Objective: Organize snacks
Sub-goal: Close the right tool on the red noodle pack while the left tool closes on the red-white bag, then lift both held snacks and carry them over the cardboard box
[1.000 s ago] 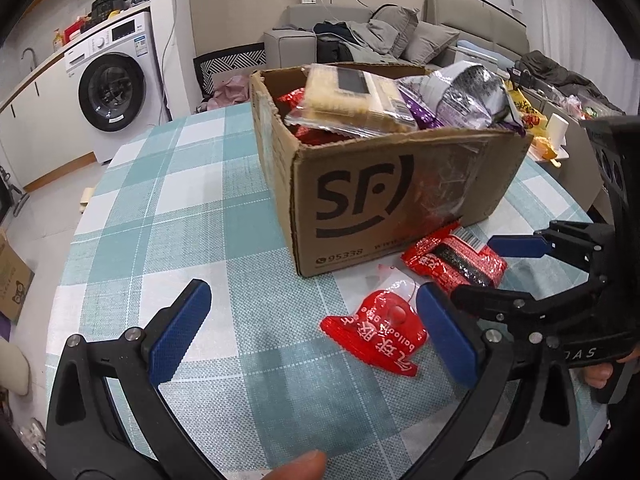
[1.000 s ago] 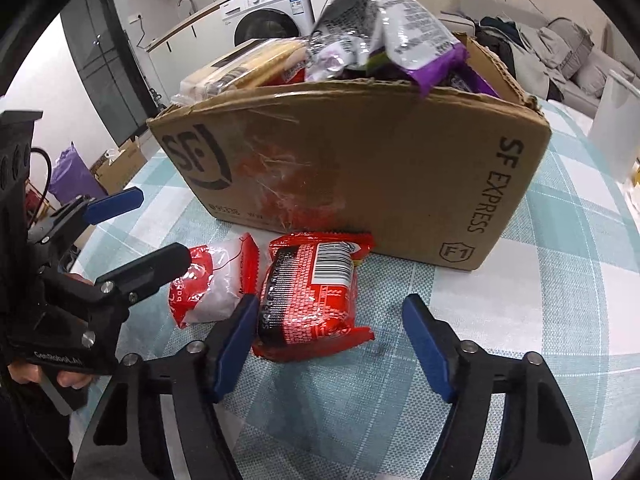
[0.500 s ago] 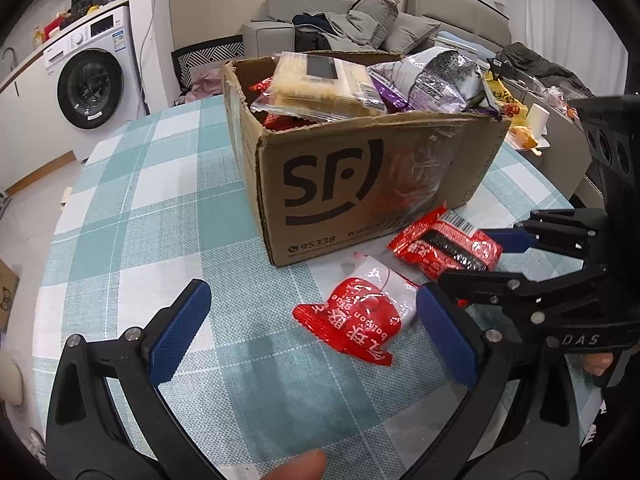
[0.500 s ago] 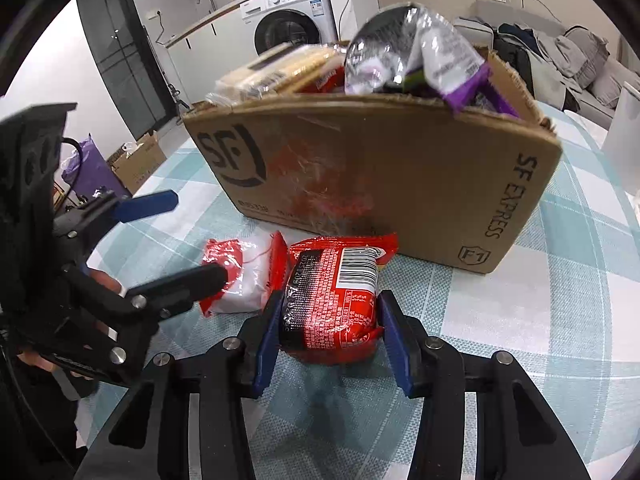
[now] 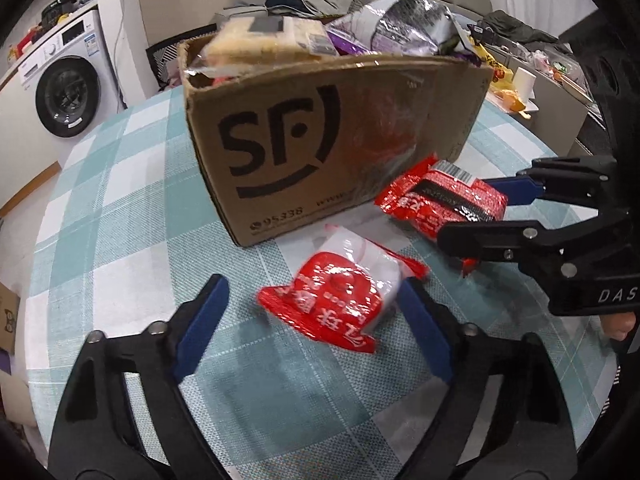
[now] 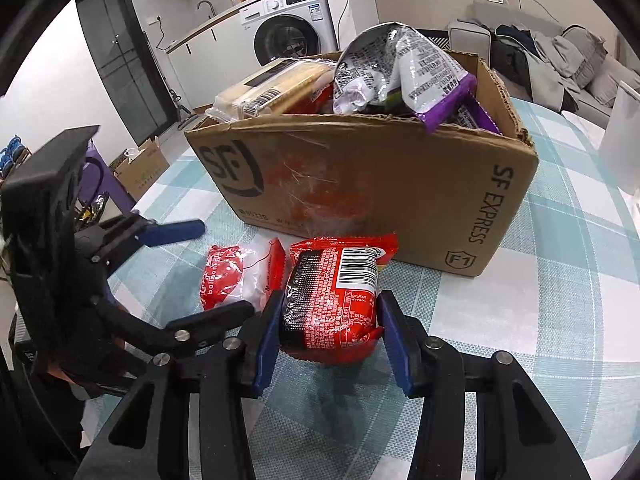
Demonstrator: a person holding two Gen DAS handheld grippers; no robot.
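In the left wrist view, the left hand-held gripper [image 5: 310, 312] filled the lower part of the frame with its blue-padded fingers spread apart, and a red-and-clear snack packet [image 5: 340, 304] lay on the table [image 5: 112, 208] between them, close against the right finger and apart from the left one. Above it, in the middle of the frame, stood the cardboard box [image 5: 320, 140] printed with a black SF mark, heaped with snacks: a pale yellow biscuit pack [image 5: 260, 38] at its upper left and a silver-and-purple bag [image 5: 404, 24] at its upper right. At the right of the frame the right hand-held gripper [image 5: 486, 210] reached in, clamped on a red-and-black snack pack [image 5: 436, 200] that lay just beside the lower right corner of the box. A washing machine [image 5: 64, 80] stood at the far left. In the right wrist view, the right hand-held gripper [image 6: 328, 324] sat at the bottom centre, its two blue pads pressed against either side of the red-and-black snack pack [image 6: 332, 304], which rested on the checked table [image 6: 560, 280] just in front of the box [image 6: 380, 184]. The red-and-clear packet [image 6: 240, 276] lay just to its left. The left hand-held gripper [image 6: 196, 272] came in from the left edge, fingers apart, one above that packet and one below. The silver-and-purple bag [image 6: 404, 72] stuck up out of the box at the upper centre.
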